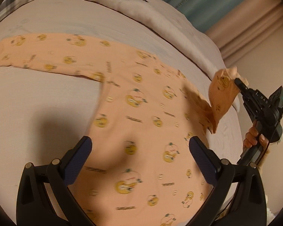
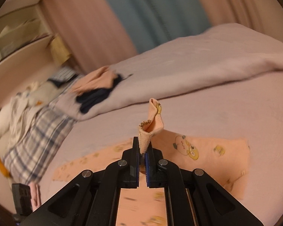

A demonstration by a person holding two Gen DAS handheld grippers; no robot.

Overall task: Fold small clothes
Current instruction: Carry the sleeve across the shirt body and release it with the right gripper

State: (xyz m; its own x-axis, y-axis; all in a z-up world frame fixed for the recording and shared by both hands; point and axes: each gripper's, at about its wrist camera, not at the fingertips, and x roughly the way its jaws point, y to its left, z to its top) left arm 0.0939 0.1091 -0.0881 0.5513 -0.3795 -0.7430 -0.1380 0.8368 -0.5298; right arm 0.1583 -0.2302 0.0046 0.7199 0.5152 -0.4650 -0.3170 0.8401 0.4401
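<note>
A small peach long-sleeved top [image 1: 141, 113] printed with yellow cartoon figures lies spread on the pale bed sheet [image 1: 37, 98]. One sleeve stretches flat to the left. My left gripper [image 1: 140, 145] hovers open over the body of the top, its blue pads wide apart with nothing between them. My right gripper [image 1: 237, 82] is at the right, shut on the other sleeve's cuff [image 1: 224, 86] and holding it lifted off the bed. In the right wrist view the ribbed cuff [image 2: 145, 141] stands pinched between the shut pads of the right gripper [image 2: 142, 148], and the peach top [image 2: 207, 154] lies below.
A rumpled pale blanket [image 2: 198, 71] runs along the far side of the bed, with dark and peach clothes [image 2: 98, 92] heaped on it. A plaid pillow [image 2: 37, 135] lies at the left. Pink and teal curtains [image 2: 141, 15] hang behind. A hand [image 1: 254, 137] grips the right gripper's handle.
</note>
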